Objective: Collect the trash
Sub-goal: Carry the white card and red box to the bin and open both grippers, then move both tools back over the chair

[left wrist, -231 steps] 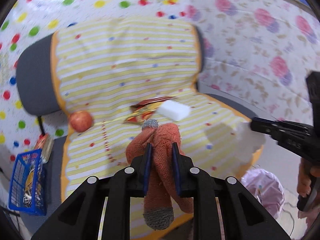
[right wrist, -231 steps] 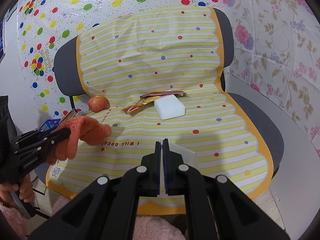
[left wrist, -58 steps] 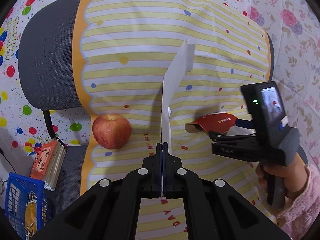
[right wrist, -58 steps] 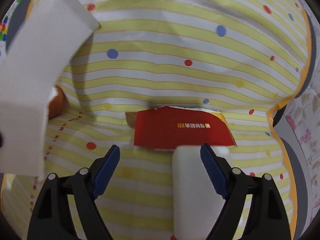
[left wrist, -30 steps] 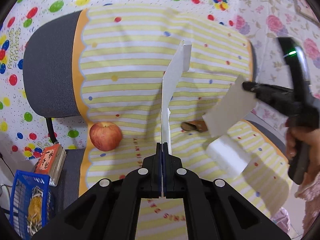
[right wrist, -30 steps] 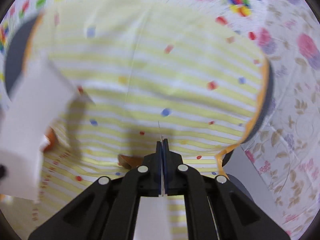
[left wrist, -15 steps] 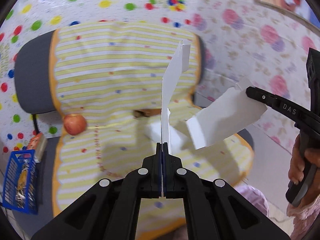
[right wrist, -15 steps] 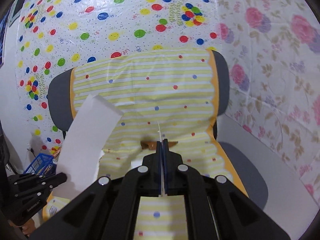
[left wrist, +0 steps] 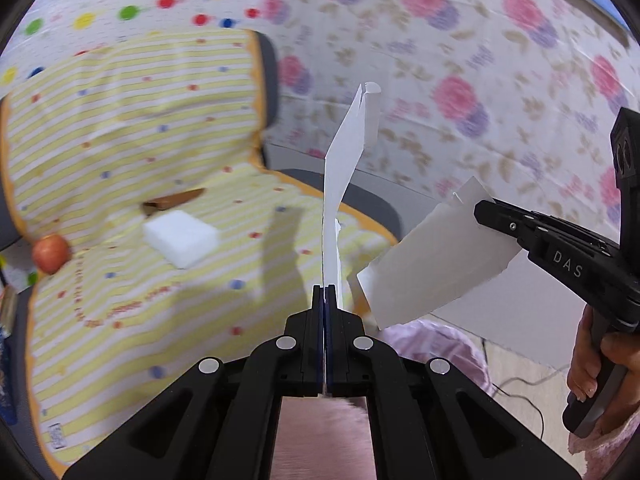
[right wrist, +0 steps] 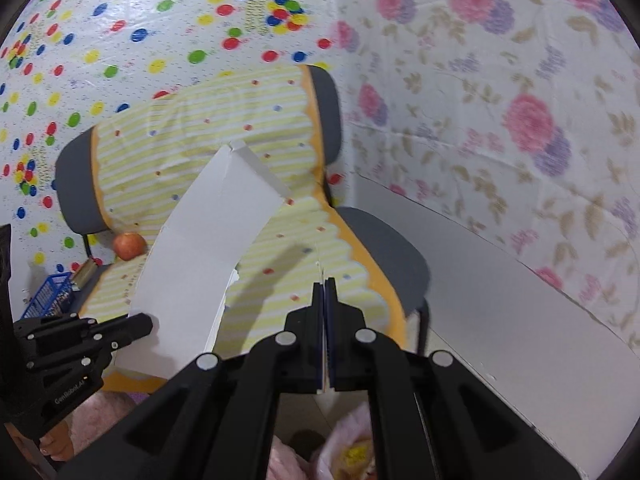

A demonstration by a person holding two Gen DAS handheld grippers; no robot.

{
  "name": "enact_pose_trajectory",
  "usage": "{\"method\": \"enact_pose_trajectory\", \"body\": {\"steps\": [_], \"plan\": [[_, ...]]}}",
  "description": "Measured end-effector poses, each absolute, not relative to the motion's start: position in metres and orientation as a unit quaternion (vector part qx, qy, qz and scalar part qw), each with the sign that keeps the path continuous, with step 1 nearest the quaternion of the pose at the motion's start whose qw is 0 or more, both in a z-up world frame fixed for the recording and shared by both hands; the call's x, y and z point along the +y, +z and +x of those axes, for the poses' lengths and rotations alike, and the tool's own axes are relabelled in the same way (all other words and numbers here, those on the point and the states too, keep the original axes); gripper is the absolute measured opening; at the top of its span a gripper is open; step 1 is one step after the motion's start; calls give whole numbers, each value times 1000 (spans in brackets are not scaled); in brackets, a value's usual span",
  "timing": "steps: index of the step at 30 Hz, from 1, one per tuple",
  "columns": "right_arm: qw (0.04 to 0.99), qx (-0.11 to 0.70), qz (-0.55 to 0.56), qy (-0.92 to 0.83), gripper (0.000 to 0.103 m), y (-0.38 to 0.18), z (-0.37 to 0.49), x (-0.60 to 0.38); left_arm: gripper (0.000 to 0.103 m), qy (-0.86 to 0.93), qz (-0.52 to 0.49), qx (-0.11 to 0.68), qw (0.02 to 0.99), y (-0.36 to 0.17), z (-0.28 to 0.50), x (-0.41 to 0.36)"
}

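My left gripper (left wrist: 325,292) is shut on a tall white card strip (left wrist: 344,176), seen edge-on; it also shows in the right wrist view (right wrist: 200,256). My right gripper (right wrist: 325,284) is shut on a flat white wrapper, edge-on (right wrist: 319,270) here and broad in the left wrist view (left wrist: 436,268). Both are held beyond the chair's right front corner, above a pink trash bag (left wrist: 444,344) whose open mouth shows below (right wrist: 352,452). On the striped seat (left wrist: 120,288) lie a white foam block (left wrist: 182,236) and a brown wrapper (left wrist: 172,202).
A red apple (left wrist: 50,254) sits at the seat's left edge (right wrist: 129,246). A blue basket (right wrist: 48,294) stands on the floor left of the chair. Flowered wall (right wrist: 520,120) and a grey ledge (right wrist: 500,300) are to the right.
Both grippers have swung right and lower, off the seat toward the pink bag, each still holding its white piece. The chair has shifted left in both views.
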State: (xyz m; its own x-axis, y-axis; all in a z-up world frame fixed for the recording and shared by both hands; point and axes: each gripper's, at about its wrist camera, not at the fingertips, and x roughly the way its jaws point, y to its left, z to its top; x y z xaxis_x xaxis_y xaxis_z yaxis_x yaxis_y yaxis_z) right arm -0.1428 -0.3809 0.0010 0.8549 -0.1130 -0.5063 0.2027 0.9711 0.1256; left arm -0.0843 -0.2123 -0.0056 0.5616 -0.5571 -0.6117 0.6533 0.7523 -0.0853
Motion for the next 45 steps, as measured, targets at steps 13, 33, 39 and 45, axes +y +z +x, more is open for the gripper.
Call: {"method": "enact_pose_trajectory", "body": {"steps": [13, 33, 39, 45], "plan": [[931, 297, 98, -188, 2, -47, -217, -420, 1, -424, 131, 353, 824, -57, -126, -298], [904, 359, 117, -201, 33, -106, -200, -450, 52, -409, 136, 382, 817, -74, -107, -314], [910, 338, 124, -207, 33, -79, -207, -452, 55, -360, 112, 375, 847, -59, -90, -272], [926, 316, 118, -170, 36, -49, -200, -431, 55, -316, 95, 372, 868, -52, -79, -232]]}}
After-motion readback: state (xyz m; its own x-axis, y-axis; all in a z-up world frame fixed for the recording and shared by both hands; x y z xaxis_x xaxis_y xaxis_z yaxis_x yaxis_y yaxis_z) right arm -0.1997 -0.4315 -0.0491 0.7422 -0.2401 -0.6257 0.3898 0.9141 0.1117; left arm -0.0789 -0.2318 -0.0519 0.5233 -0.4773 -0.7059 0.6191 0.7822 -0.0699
